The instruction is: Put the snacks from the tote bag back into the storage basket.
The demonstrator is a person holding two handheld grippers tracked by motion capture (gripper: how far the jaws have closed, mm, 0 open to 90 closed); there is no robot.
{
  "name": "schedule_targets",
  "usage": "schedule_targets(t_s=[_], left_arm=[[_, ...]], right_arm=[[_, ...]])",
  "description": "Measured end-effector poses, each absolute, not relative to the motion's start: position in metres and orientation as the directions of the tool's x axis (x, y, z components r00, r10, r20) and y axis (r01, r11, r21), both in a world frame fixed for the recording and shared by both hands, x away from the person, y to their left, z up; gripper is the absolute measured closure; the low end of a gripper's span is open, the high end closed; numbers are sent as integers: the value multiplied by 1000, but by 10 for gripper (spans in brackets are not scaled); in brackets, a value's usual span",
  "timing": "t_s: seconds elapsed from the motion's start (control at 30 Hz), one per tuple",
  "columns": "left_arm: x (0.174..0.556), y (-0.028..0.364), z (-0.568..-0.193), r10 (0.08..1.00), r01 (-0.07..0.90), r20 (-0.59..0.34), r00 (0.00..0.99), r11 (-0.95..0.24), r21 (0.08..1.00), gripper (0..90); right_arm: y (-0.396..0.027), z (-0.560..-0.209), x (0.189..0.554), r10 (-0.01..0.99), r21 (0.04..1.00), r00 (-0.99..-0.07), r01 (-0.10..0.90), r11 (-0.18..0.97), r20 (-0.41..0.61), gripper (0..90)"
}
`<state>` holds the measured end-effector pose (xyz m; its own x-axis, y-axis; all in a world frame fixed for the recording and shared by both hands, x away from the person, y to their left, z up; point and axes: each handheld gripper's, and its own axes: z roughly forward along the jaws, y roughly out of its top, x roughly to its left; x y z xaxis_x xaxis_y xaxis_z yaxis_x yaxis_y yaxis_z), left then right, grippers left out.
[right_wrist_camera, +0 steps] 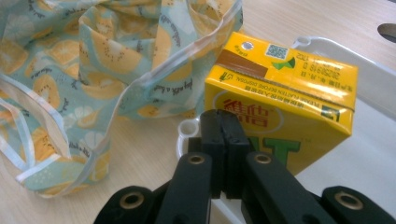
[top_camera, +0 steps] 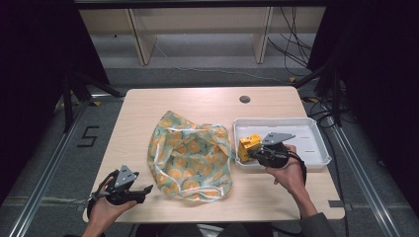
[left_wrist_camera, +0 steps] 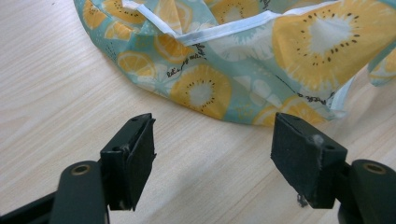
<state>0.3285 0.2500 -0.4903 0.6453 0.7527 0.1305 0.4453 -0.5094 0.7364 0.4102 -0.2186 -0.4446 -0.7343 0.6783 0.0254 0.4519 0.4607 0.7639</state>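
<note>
Yellow drink carton (right_wrist_camera: 280,100), standing at the white tray's (top_camera: 316,150) left end beside the fruit-print bag (top_camera: 190,155): rigid yet crushable, so I grip its flat sides; right gripper (right_wrist_camera: 226,140) clenched empty, left gripper (left_wrist_camera: 212,156) released

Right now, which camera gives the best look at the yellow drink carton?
The right gripper view: the yellow drink carton sits close, its print legible. The high view shows it small in the white tray, partly behind the right gripper.

A light wooden table (top_camera: 148,103) bears a fruit-print cloth bag (top_camera: 190,154) and white tray (top_camera: 316,143).
</note>
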Motion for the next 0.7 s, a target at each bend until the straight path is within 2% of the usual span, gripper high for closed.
schedule_targets(t_s=[0.07, 0.13, 0.5, 0.53, 0.63, 0.7], left_arm=[[331, 252, -489, 726, 413, 169, 666, -548, 728, 298], [330, 251, -490, 737, 419, 153, 658, -528, 739, 298], [331, 252, -489, 729, 416, 164, 665, -544, 729, 298], [329, 250, -490, 751, 443, 132, 647, -511, 737, 298], [328, 249, -491, 759, 449, 121, 640, -497, 742, 298], [331, 252, -489, 727, 414, 167, 666, -547, 727, 297]], right_arm=[[-217, -445, 413, 665, 768, -747, 431, 473, 9, 900], [-213, -445, 412, 680, 770, -733, 450, 452, 30, 900], [-204, -445, 417, 687, 781, -727, 426, 457, -5, 900], [-204, -444, 418, 679, 774, -734, 425, 470, -9, 900], [-202, -444, 417, 684, 769, -729, 439, 464, 3, 900], [-201, -445, 416, 690, 773, -724, 447, 450, 16, 900]])
